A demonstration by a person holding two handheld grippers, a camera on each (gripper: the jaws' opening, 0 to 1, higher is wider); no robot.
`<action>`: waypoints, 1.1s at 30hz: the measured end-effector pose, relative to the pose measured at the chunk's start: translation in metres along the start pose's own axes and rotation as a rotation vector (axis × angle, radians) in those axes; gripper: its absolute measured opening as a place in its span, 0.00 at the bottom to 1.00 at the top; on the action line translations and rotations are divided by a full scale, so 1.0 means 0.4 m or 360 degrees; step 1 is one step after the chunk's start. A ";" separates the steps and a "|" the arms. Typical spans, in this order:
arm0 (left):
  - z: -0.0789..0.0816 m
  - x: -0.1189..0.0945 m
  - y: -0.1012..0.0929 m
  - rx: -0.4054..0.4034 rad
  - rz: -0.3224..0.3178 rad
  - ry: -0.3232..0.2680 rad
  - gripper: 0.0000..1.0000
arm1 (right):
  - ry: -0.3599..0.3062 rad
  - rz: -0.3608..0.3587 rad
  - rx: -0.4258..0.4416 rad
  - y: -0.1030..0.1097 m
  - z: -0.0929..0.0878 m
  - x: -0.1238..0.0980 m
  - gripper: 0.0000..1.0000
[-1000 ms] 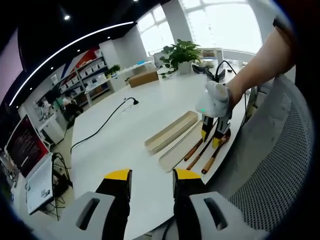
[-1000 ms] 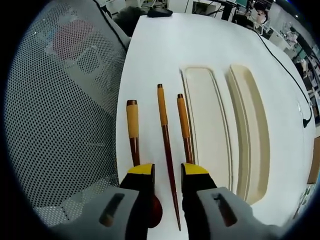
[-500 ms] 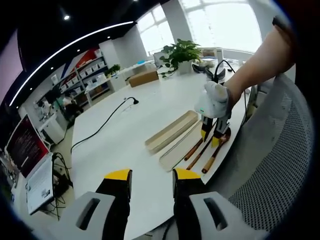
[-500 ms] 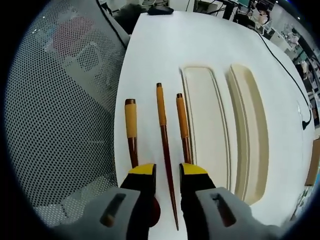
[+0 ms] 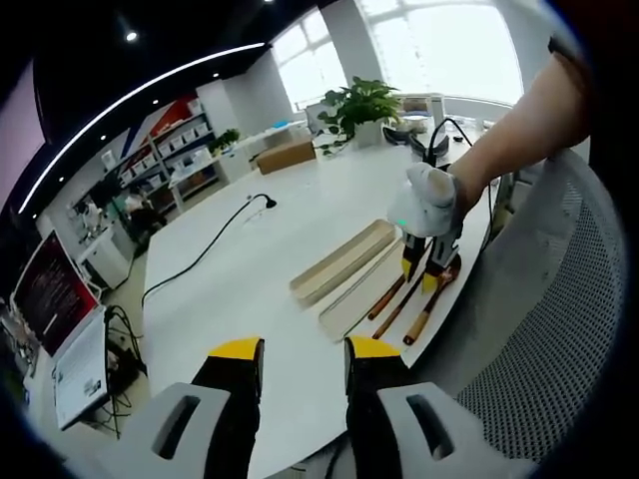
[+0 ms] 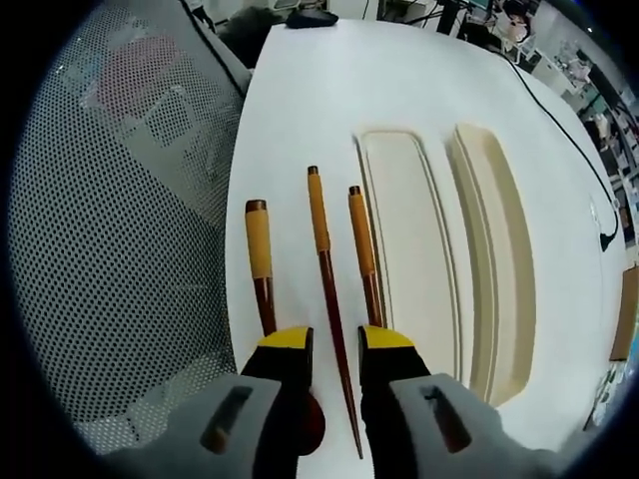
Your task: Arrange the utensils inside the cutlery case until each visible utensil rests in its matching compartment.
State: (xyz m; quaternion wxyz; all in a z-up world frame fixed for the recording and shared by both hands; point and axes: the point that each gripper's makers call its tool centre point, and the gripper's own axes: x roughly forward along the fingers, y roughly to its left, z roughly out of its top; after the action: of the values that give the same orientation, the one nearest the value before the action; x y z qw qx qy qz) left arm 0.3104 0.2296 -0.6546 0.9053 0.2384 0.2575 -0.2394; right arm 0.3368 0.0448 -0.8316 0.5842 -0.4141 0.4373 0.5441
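While the right gripper (image 6: 332,351) hangs with its jaws parted astride the middle utensil (image 6: 325,279), nothing is yet clamped; the slim pointed piece is seen between the yellow tips, apparently a chopstick. It is flanked by a spoon (image 6: 262,269) on the chair side, whose dark bowl is partly hidden under the jaw, and a third utensil (image 6: 363,251) lying just beside the cutlery case (image 6: 414,239). All three are laid on the white table (image 6: 300,90), none in a compartment, so the task is judged barely begun.

The main risk is judged to be a slip: the middle utensil is thin, rounded and smooth-looking, so it could roll or pivot in the jaws if pinched off-centre; the neighbours lie near enough to be nudged by a closing jaw (the spoon especially), and the table edge beside the mesh chair (image 6: 110,230) is close, so a knocked piece could drop out of the workspace.

Dark lacquered wood with paler tan handle bands is seen on each utensil; the case is pale cream, matte, in two long shallow halves with rounded corners.

The left gripper (image 5: 299,351) is held apart over bare table, its jaws parted and empty.
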 end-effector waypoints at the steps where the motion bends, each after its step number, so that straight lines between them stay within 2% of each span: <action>1: 0.000 0.000 0.000 0.0000 0.0001 0.0001 0.32 | -0.0001 -0.0001 0.0003 0.000 0.000 0.000 0.15; 10: -0.001 0.001 -0.002 0.0008 -0.0003 0.0004 0.32 | 0.0031 0.0017 -0.0070 0.007 0.002 0.001 0.13; 15: -0.003 0.001 -0.002 0.0009 -0.0001 0.0010 0.32 | 0.0066 0.0030 -0.0075 0.005 0.003 0.003 0.12; 26: -0.005 0.003 -0.009 0.0027 -0.0024 0.0022 0.32 | 0.0068 0.0050 -0.0091 0.002 0.004 0.003 0.10; 33: -0.005 0.003 -0.008 0.0029 -0.0022 0.0025 0.32 | 0.0121 0.0082 -0.0135 -0.001 0.008 0.005 0.07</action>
State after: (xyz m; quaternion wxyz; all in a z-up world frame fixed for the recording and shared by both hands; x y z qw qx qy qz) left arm 0.3088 0.2279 -0.6580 0.8993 0.2467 0.2642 -0.2460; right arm 0.3373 0.0484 -0.8326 0.5348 -0.4474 0.4464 0.5609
